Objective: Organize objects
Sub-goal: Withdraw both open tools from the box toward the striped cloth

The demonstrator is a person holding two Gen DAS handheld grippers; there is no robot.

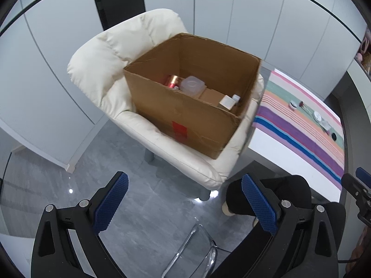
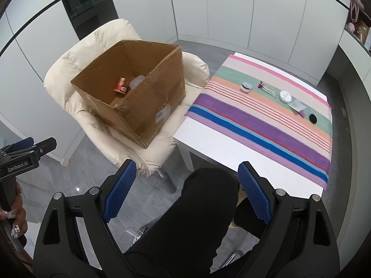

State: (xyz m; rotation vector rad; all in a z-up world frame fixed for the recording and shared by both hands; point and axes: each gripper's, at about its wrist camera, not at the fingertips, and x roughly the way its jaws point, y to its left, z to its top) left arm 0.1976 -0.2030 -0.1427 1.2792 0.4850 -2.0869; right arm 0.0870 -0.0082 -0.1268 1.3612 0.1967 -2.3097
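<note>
An open cardboard box [image 1: 185,118] [image 2: 160,92] stands on a cream armchair [image 1: 104,53] [image 2: 69,69]. Inside lie a red and gold can [image 1: 172,81] [image 2: 121,85], a clear plastic tub [image 1: 192,85] and small white boxes [image 1: 228,102]. On the striped cloth [image 2: 266,120] [image 1: 301,134] of the white table sit a small white round item [image 2: 246,86], a glass bottle with a red cap [image 2: 266,88], a white round tin [image 2: 285,96], a clear packet [image 2: 298,105] and a black disc [image 2: 312,118]. My left gripper [image 1: 185,185] and right gripper [image 2: 187,176] hang open and empty, short of the box and table.
A person's black-clad knee [image 2: 208,208] [image 1: 278,194] lies under the right gripper. A clear chair edge [image 1: 197,250] shows below the left one. Grey tiled floor [image 1: 116,162] surrounds the armchair, with white cabinet walls [image 2: 208,11] behind. The hand holding the left gripper [image 2: 14,213] shows at the left.
</note>
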